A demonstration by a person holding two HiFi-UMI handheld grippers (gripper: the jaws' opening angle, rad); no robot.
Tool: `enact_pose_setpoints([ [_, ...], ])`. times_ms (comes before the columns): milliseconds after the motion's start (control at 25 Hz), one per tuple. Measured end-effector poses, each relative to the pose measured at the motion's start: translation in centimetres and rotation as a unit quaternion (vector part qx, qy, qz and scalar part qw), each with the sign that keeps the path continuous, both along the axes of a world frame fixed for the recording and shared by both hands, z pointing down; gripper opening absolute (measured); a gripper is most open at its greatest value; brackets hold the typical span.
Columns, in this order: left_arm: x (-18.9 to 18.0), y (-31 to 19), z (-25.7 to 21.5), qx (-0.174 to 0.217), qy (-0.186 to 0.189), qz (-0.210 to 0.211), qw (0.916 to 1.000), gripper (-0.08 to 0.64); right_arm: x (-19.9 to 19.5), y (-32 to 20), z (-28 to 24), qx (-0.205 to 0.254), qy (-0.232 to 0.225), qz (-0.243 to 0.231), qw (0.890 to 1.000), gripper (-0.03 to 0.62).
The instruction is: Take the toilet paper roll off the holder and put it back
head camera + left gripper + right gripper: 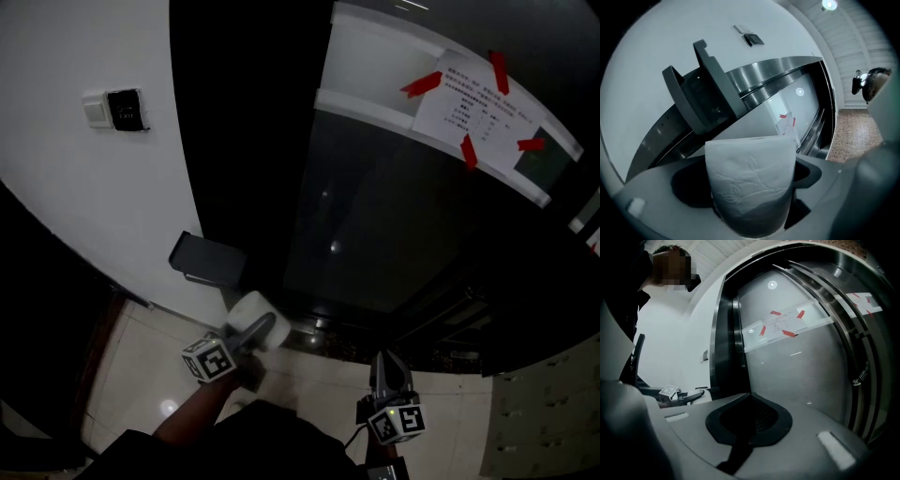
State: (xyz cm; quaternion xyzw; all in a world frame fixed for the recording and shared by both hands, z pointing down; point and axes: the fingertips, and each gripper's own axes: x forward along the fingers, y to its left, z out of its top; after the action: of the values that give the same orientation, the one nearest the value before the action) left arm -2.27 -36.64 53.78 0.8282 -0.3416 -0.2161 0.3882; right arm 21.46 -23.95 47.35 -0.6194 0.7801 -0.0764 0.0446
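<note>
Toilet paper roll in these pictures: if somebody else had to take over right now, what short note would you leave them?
Left gripper: shut on the toilet paper roll, jaws wide around it.
Right gripper: jaws together, nothing in them, held low and away from the job.
Holder: dark bracket on the white wall, just above the roll; the roll is clear of it.
Done: roll taken off the holder.
Left: put it back on the holder, then let go.

wall switch – white wall | taped notice – glass door
</note>
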Motion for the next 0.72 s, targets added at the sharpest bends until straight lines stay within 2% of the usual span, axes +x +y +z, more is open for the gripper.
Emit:
enact_pose_setpoints([
  [160,-0.2,-1.7,1.6,-0.044,0.061,-0.01,0.9971,0.476,-0.7,-1.0,0.0,0.004,-0.002,-0.011,1.0,0.014],
  [320,-1.3,-3.4,2.4,-0.067,0.114,-0.034,0.9907,0.474,-3.0,-2.3,0.0,0.005,0.003,-0.045,0.999,0.014],
  [480,-1.4,-4.0,2.8,-0.074,0.133,-0.029,0.9879,0.474,-4.5,-3.1,0.0,0.004,0.007,-0.069,0.998,0.014],
  [560,-1.1,-4.2,3.1,-0.088,0.175,-0.026,0.9803,0.474,-4.6,-3.3,0.1,0.0,0.009,-0.071,0.997,0.014],
  [640,-0.7,-4.4,3.0,-0.108,0.234,-0.021,0.9661,0.474,-4.6,-3.5,0.2,-0.003,0.01,-0.069,0.998,0.014],
  [720,-0.9,-4.6,3.4,-0.118,0.258,-0.023,0.9586,0.474,-4.4,-3.6,0.2,-0.005,0.011,-0.066,0.998,0.014],
])
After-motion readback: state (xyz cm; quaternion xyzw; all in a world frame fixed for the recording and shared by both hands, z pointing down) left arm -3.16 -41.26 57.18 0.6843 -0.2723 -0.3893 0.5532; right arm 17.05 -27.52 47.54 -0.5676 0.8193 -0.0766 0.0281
